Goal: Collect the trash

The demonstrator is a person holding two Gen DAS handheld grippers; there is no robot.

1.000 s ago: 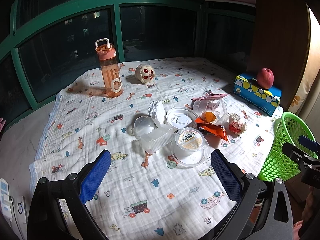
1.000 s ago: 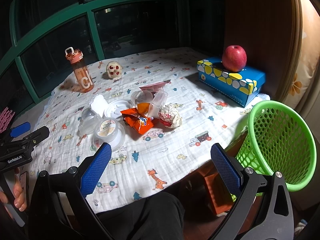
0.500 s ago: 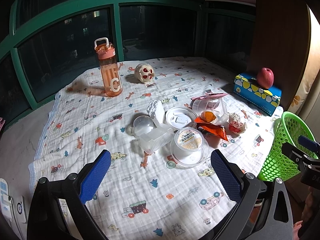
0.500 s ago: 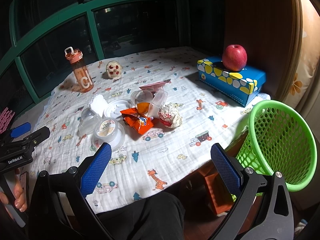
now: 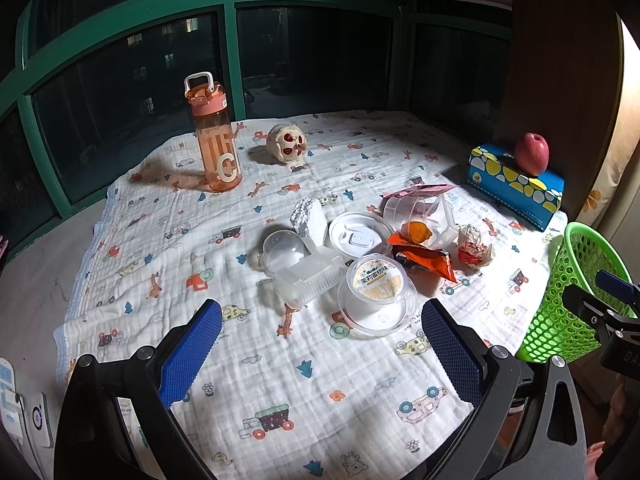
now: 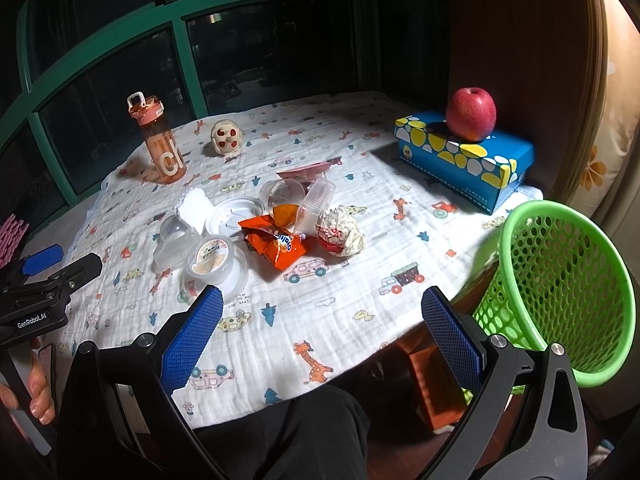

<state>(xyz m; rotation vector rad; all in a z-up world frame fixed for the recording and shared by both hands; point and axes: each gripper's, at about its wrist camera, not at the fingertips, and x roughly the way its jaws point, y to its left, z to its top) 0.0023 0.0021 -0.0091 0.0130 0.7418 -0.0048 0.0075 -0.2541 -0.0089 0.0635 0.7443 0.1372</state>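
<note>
the left gripper (image 5: pixel 320 344) hangs wide apart over the cartoon-print cloth (image 5: pixel 280 380), holding nothing. ahead lies a cluster: sealed pudding cup (image 5: pixel 376 280), orange snack wrapper (image 5: pixel 428 260), crumpled paper (image 5: pixel 474 242). a green mesh basket (image 5: pixel 560 280) stands at right.

A table covered by a white cartoon-print cloth (image 5: pixel 280 380) carries a pink bottle (image 5: pixel 214 136) and a skull-like ornament (image 5: pixel 286 146) near its far edge, a blue tissue box (image 6: pixel 464 160) at its right edge, and clustered trash (image 6: pixel 256 232) mid-surface.
</note>
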